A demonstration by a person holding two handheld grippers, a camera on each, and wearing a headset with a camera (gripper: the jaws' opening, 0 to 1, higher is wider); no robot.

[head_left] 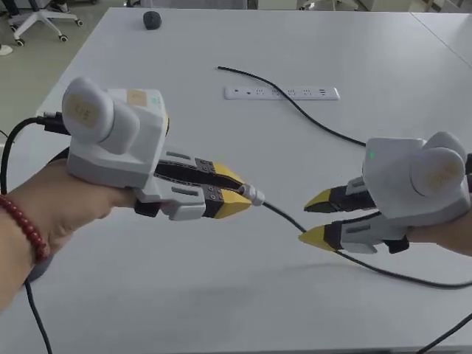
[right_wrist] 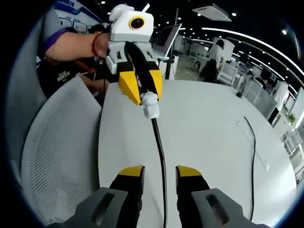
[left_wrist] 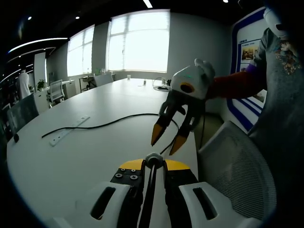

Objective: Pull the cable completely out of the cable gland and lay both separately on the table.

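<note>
Your left hand (head_left: 55, 203), with a red bead bracelet (head_left: 26, 228) at the wrist, sits nearest, wrapped round the left gripper (head_left: 240, 198). Its jaws are pressed together on the white cable gland (head_left: 253, 195), which juts from the yellow tips, held up off the table (head_left: 221, 295). The black cable (head_left: 287, 216) comes out of the gland and runs right, passing between the spread jaws of your right gripper (head_left: 317, 219). The right gripper view shows the cable (right_wrist: 160, 156) in that gap, not pinched. Past the right gripper the cable drops to the table and runs off at the near right.

The table is plain white and matte. Toward the far side lies a white power strip (head_left: 282, 93), and a black lead (head_left: 258, 77) curves past it toward your right gripper; you cannot tell whether it is the same cable. A small dark object (head_left: 152, 20) sits at the far edge, and an office chair (head_left: 37, 18) stands on the floor at far left. The left gripper view shows bright windows (left_wrist: 137, 40) across the room and a mesh chair (left_wrist: 237, 166) just beside the table.
</note>
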